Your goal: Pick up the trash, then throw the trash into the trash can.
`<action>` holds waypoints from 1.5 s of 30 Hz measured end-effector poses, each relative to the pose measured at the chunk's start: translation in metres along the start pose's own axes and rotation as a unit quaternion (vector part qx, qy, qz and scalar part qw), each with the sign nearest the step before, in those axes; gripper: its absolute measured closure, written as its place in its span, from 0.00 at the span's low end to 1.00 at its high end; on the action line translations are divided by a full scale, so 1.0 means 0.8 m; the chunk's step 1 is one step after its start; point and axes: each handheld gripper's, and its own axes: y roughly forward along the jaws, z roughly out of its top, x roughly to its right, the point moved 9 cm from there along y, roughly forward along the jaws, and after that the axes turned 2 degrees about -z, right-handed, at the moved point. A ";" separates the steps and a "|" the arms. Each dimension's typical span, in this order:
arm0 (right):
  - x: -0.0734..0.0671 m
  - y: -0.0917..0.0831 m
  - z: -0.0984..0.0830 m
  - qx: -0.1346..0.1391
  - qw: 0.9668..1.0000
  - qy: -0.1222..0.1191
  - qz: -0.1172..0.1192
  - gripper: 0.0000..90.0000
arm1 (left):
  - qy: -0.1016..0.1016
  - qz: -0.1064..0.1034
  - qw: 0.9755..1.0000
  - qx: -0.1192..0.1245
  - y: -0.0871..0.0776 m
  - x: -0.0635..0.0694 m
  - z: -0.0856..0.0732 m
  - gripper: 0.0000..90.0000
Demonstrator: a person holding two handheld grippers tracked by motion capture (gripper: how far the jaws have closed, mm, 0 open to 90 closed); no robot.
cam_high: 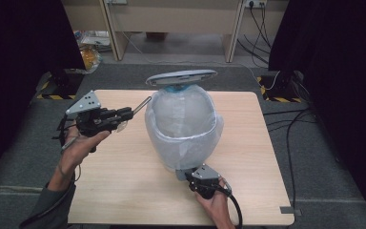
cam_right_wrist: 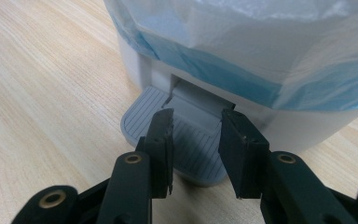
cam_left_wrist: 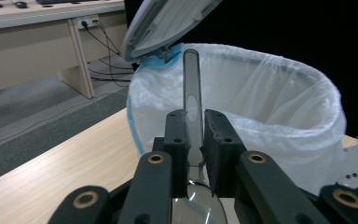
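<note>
A white pedal bin (cam_high: 183,124) lined with a pale plastic bag (cam_left_wrist: 261,93) stands mid-table, its grey lid (cam_high: 181,77) raised. My left gripper (cam_high: 126,113) hovers left of the bin, above the table. It is shut on a clear plastic spoon (cam_left_wrist: 192,79), whose handle points at the bin's rim. My right gripper (cam_right_wrist: 196,116) sits at the bin's near foot. Its jaws are almost together with nothing between them, and their tips rest on the grey ribbed pedal (cam_right_wrist: 193,149).
The wooden table (cam_high: 124,191) has bare room to the left and right of the bin. Around it is grey carpet with cables (cam_high: 290,124) at the right, a desk at the back, and bags (cam_high: 88,50) on the floor at the back left.
</note>
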 end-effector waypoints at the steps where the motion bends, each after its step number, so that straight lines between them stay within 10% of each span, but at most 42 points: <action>1: 0.000 0.000 0.000 0.000 1.000 0.000 0.000 0.72 | 0.002 -0.003 1.000 0.000 0.001 0.003 0.002 0.89; 45: 0.000 0.000 0.000 0.002 1.000 -0.006 -0.002 0.72 | 0.023 -0.057 0.998 0.030 0.076 0.067 0.057 0.89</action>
